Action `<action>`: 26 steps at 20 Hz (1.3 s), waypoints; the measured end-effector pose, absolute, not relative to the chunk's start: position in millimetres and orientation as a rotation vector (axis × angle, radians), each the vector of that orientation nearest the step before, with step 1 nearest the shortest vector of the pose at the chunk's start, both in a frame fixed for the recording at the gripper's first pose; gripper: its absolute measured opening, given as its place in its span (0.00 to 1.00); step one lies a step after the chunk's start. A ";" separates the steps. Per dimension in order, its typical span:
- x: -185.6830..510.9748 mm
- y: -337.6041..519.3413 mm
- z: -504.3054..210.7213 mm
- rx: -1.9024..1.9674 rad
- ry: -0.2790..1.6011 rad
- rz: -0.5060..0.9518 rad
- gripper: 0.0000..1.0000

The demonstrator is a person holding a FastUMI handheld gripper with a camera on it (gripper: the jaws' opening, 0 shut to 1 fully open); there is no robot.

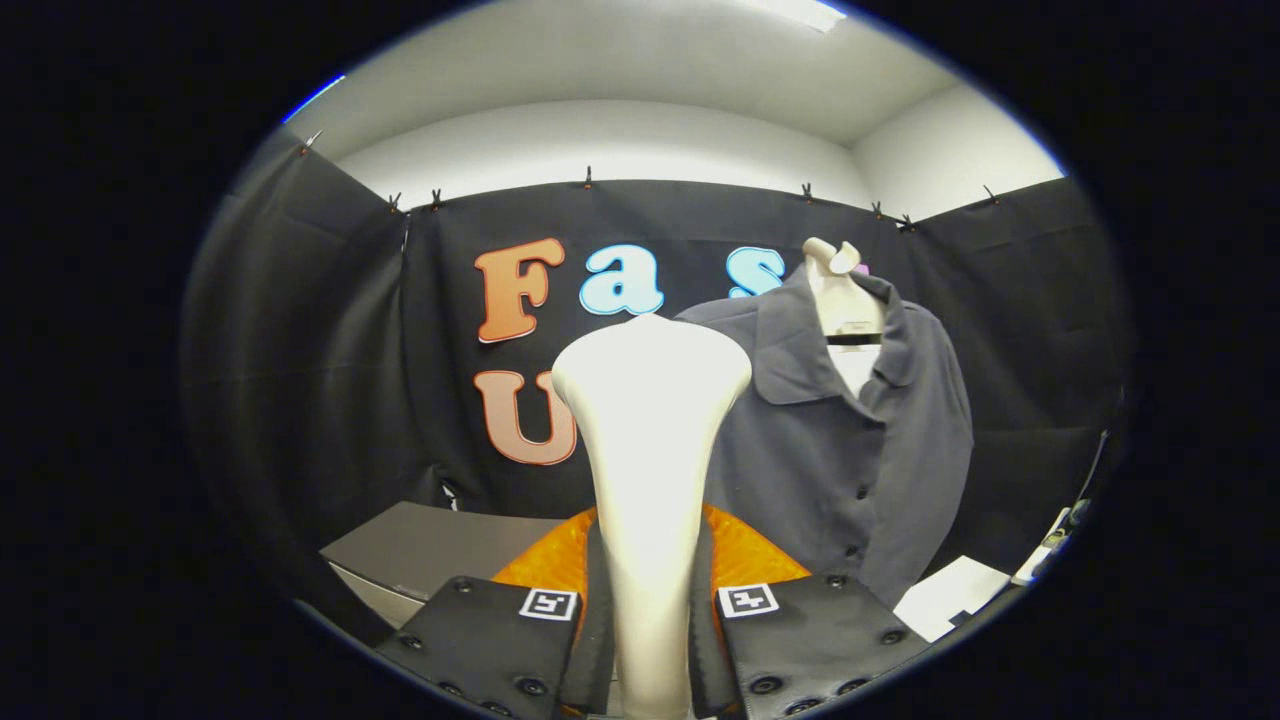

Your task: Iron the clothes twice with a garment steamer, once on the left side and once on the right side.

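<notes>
A grey box (420, 555) sits low at the left, behind the left finger. Its top face and one lighter side show; whether it opens or holds anything cannot be told, and its near end is cut off by the finger.

The gripper (650, 625) stands at centre. Both fingers (490, 640) press against the narrow handle of the steamer (650, 440), one on each side, so the claw is closed on it. The steamer rises upright between the fingers and widens to a rounded head above them. Its lower end is hidden between the fingers, and its face points away, so no vents or plate can be seen. An orange surface (745, 555) lies just behind the handle, mostly covered by the steamer and fingers; what it is cannot be made out.

The shirt (850, 440), dark grey with a collar and a row of buttons, hangs on a pale hanger (835, 270) beyond the fingers, right of the steamer head. The steamer head overlaps its left edge; whether they touch cannot be told. The shirt's hem is hidden behind the right finger.

White sheets (950, 595) lie low at the far right, partly cut off.
</notes>
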State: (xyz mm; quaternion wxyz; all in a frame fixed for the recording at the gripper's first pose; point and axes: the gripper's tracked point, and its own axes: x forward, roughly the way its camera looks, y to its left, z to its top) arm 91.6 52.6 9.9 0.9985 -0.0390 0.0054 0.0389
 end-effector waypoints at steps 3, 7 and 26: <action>81.1 11.1 29.0 -0.082 -0.024 0.039 0.37; 73.1 -35.1 54.8 -0.090 -0.074 0.015 0.38; 233.1 -126.1 20.3 -0.128 -0.034 0.082 0.37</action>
